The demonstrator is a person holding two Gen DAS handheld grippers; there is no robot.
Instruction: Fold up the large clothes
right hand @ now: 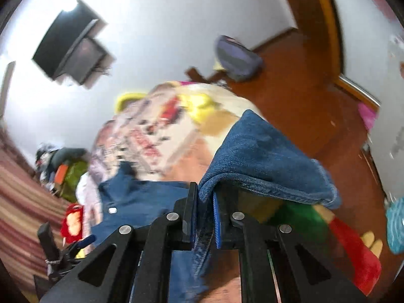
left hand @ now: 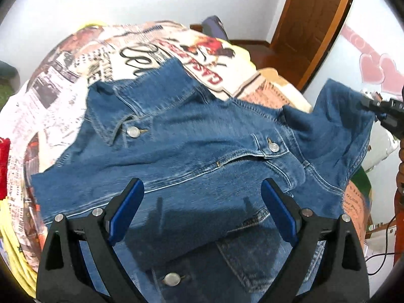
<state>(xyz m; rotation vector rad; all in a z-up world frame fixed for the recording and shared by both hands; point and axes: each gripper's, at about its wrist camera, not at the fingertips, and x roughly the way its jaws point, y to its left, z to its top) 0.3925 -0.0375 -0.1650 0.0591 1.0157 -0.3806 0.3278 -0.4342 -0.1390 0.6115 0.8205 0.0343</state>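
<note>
A blue denim jacket (left hand: 192, 146) with metal buttons lies spread on a bed with a printed cover (left hand: 75, 75). My left gripper (left hand: 202, 189) is open and empty, its blue-padded jaws wide apart just above the jacket's lower front. My right gripper (right hand: 204, 197) is shut on a sleeve of the denim jacket (right hand: 265, 159) and holds it lifted off the bed; the cuff drapes over the right finger. The right gripper also shows at the right edge of the left wrist view (left hand: 378, 108), pulling the sleeve up and out.
A wooden door (left hand: 310, 17) and wooden floor (right hand: 303, 96) lie beyond the bed. A dark screen (right hand: 70, 43) hangs on the white wall. Yellow fabric (left hand: 15, 240) sits at the bed's left edge. Bags and clutter (right hand: 63, 171) stand on the floor at left.
</note>
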